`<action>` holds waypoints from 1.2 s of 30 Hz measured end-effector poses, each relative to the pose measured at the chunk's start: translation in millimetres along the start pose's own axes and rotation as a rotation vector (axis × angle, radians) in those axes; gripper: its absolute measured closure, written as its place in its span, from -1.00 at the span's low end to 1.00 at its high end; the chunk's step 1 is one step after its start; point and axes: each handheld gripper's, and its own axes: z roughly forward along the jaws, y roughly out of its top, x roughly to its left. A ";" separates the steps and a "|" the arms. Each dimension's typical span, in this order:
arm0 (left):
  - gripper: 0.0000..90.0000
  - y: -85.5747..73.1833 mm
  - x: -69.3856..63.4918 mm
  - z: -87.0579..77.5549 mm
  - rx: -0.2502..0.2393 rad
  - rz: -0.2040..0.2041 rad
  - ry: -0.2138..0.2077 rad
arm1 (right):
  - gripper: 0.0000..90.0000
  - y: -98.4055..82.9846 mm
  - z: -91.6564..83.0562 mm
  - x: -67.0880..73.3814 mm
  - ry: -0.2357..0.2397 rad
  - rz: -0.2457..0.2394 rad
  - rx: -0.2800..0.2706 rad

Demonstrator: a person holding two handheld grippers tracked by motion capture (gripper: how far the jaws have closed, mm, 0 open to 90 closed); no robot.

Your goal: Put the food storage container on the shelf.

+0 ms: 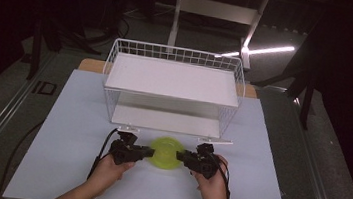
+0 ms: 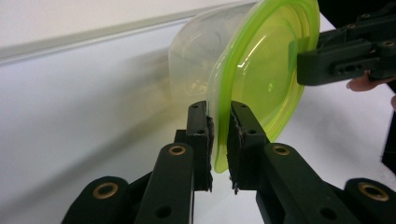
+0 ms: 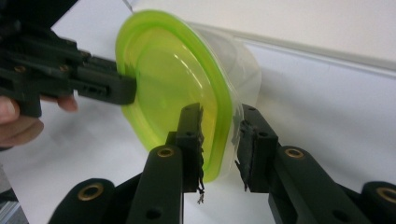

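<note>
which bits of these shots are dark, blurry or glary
High view: surroundings beyond the table nearly black, a bright light streak on the floor top right. Left gripper view: lime lid has a small glare spot, clear tub behind is soft. Right gripper view: near jaws slightly blurred.

Lime-green lid (image 2: 261,70) on the clear plastic tub (image 2: 201,56) is glowing between both black grippers, white wire-grid rack (image 1: 173,86) sitting beyond them on a pale blue-white mat (image 1: 57,156).

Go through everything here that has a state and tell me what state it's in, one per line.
Container: lidded, gripped from both sides.
Green lid: on the container, rim between both grippers' jaws.
Left gripper: shut on the lid rim.
Right gripper: shut on the lid rim.
Wire rack: upright, both shelves bare.
</note>
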 end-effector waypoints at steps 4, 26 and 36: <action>0.80 4.4 -5.3 -8.1 -0.044 0.034 0.012 | 0.78 6.7 -6.6 2.5 -0.011 -0.017 -0.048; 0.80 26.7 10.4 -3.4 -0.155 0.075 0.122 | 0.77 34.7 9.6 0.0 -0.072 -0.033 -0.115; 0.80 30.5 20.6 11.6 -0.138 0.044 0.134 | 0.76 37.4 24.0 -10.0 -0.110 -0.035 -0.100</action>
